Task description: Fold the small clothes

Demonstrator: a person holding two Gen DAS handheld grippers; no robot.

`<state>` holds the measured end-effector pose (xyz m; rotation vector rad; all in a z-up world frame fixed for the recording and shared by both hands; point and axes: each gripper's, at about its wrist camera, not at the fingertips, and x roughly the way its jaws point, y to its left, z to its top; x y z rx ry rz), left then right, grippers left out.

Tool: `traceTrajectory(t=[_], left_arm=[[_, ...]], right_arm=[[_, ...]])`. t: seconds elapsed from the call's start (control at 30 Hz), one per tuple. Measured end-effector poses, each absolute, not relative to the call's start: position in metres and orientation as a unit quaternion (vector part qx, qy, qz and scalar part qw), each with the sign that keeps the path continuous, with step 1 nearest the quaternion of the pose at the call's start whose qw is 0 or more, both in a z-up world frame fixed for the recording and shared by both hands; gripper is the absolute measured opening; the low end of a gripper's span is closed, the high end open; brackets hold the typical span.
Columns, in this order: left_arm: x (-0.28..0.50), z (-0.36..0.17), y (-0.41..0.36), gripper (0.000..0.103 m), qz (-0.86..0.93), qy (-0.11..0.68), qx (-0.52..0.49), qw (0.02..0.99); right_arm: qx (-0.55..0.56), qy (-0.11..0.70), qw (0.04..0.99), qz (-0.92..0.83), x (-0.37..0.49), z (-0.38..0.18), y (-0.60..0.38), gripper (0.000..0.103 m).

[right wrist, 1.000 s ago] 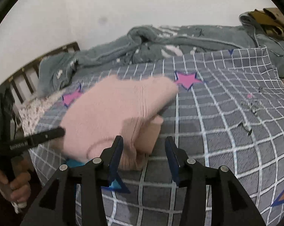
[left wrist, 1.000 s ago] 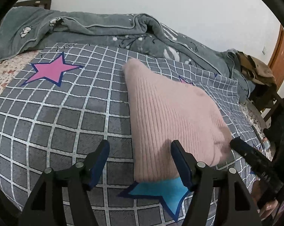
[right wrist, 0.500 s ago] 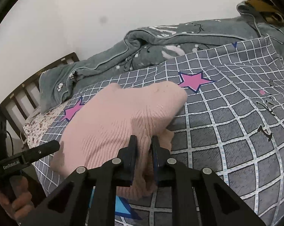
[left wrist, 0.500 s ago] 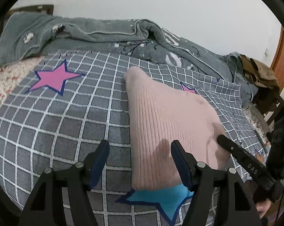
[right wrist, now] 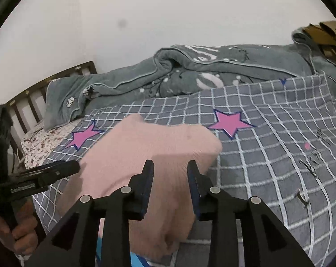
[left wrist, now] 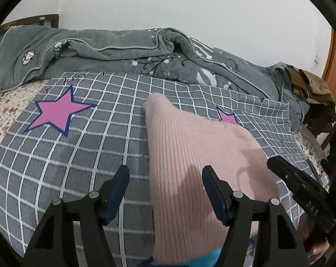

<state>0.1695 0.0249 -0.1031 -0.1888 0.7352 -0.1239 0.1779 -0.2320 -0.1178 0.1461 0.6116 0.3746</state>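
Pink knit garment lying partly folded on the checked bedspread; left gripper wide open, empty, straddling its near edge; right gripper parted, fabric between its fingers, grip uncertain; best to pinch low, lifting both layers evenly.

Black tongs, blue pads, silver screws

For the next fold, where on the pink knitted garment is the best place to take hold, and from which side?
Probably the near hem of the pink knitted garment, taken from the front edge of the bed. There the knit bunches into a thick lip standing off the checked blanket, while the rest lies flat. The right gripper is open over that end; the left gripper, also open, straddles its left edge.
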Motion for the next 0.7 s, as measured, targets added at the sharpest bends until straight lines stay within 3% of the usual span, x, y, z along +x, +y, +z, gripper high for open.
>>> traceTrajectory(t=[0.23,0.43,0.7], left_arm=[[0.209,-0.110,0.024,0.066,-0.051,0.375,-0.074,0.923],[0.220,-0.122,0.013,0.075,-0.037,0.358,-0.019,0.933],[0.231,-0.139,0.020,0.081,-0.050,0.363,-0.036,0.930]], right_arm=[[0.044,0.314,0.928,0.194,0.203,-0.129,-0.205,0.031],[0.018,0.335,0.927,0.167,0.224,-0.149,-0.197,0.031],[0.041,0.361,0.919,0.154,0.254,-0.162,-0.198,0.032]])
